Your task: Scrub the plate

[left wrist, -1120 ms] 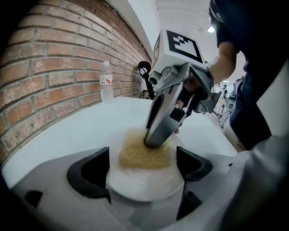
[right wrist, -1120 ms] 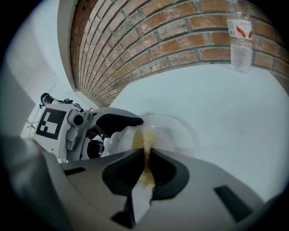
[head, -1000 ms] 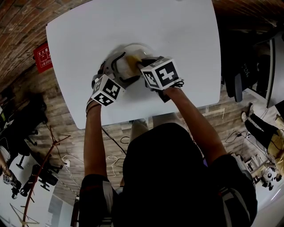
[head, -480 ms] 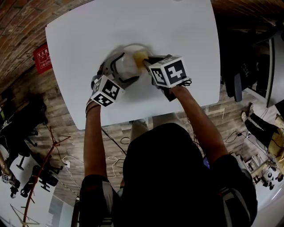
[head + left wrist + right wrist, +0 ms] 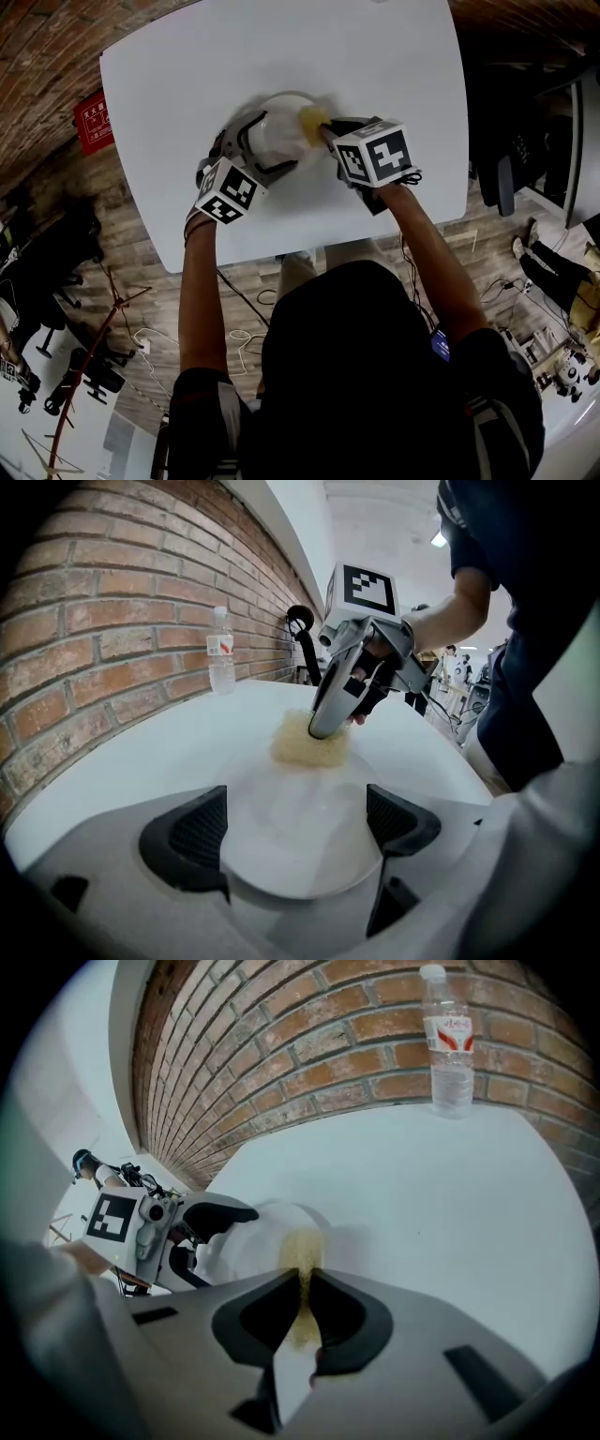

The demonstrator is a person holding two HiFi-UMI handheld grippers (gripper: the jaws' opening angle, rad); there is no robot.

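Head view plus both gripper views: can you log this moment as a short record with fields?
Surface: white table
Plate: white, lying on the table, gripped at its near edge by the left hand-held gripper
Sponge: yellow, pinched in the right hand-held gripper, pressed on the plate's far edge
Background: water bottle upright by the brick wall

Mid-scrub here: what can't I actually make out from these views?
Near rim of the plate: left gripper view, under the left gripper body.
Plate surface beneath the sponge: covered in every view.
Any dirt on the plate: head view, washed-out white.
Label print on the bottle: right gripper view, too small.
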